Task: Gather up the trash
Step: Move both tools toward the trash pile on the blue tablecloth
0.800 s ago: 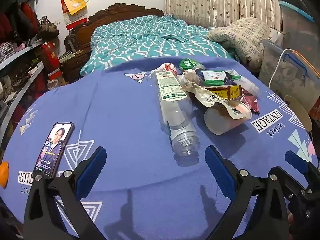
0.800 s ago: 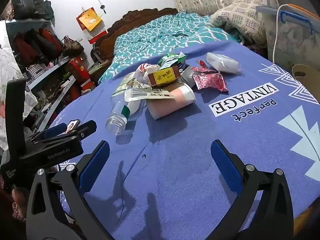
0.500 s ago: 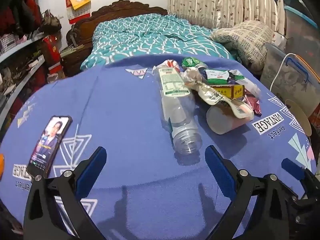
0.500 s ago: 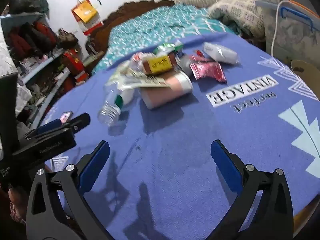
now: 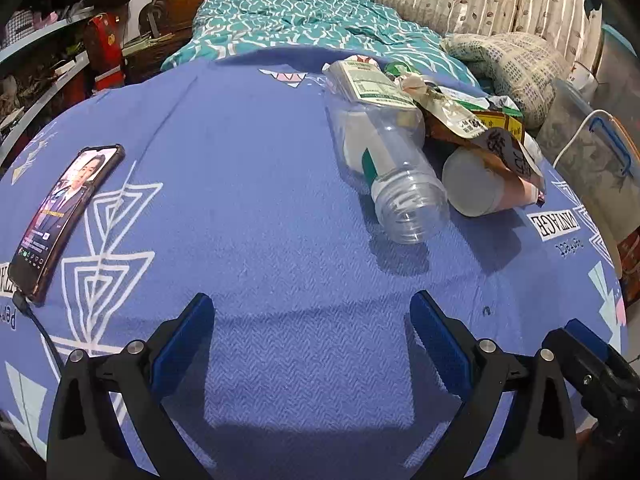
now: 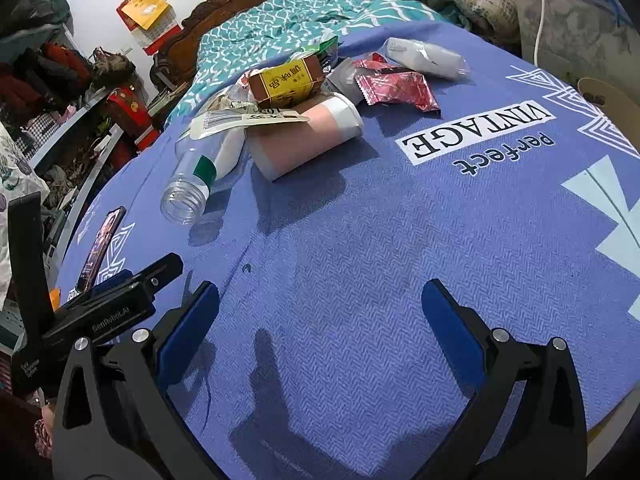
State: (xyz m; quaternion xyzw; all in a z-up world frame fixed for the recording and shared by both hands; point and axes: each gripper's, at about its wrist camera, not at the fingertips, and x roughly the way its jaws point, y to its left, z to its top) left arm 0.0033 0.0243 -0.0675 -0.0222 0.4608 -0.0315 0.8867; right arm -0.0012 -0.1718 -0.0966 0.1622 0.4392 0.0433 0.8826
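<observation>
- Round table under a blue patterned cloth (image 6: 360,240), printed "VINTAGE perfect".
- Trash heap at the table's far edge: clear plastic bottle (image 5: 384,168) lying on its side, uncapped mouth toward the near edge; pink-and-white paper cup (image 6: 308,136) touching it; yellow-brown carton (image 6: 286,84) resting atop; red foil wrapper (image 6: 394,88) beside.
- Black smartphone (image 5: 66,212), left edge, screen lit.
- Left gripper (image 5: 312,332): jaws apart, empty.
- Right gripper (image 6: 320,316): jaws apart, empty.

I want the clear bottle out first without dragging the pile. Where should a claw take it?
Grip the clear bottle at its bare neck end, which lies free of the wrappers, pointing at the left claw. Come from above, closing across its width.
</observation>
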